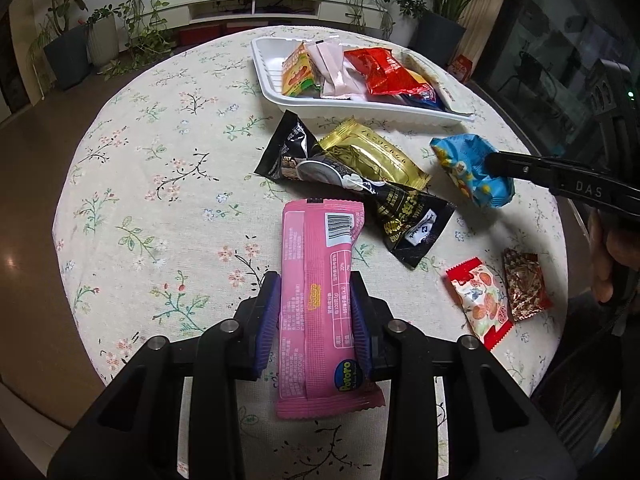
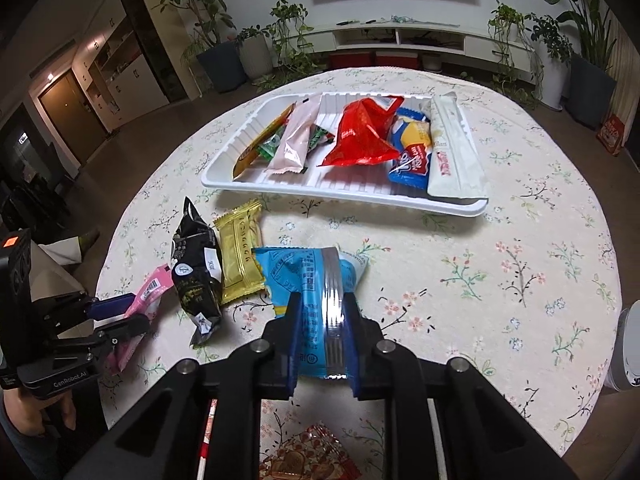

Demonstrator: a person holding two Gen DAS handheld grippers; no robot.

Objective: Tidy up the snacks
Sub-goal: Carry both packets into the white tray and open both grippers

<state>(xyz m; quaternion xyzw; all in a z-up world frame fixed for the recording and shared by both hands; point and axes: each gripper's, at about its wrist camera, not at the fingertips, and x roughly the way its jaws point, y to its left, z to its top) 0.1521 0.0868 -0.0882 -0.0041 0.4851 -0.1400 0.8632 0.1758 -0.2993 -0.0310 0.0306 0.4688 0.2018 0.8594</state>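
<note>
Left wrist view shows my left gripper (image 1: 316, 312) closed on the pink bar (image 1: 316, 304), fingers pinching its long sides so it stays flat. My right gripper (image 2: 320, 320) squeezes the blue packet (image 2: 310, 280) the same way. Both snacks sit between their fingers; the white tray (image 2: 360, 194) lies ahead of both, already half filled, presumably their destination.

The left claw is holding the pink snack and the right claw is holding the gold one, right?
Not quite. The right claw holds the blue snack, as the right wrist view shows. The gold snack lies on the table. The left claw does hold the pink snack.
</note>
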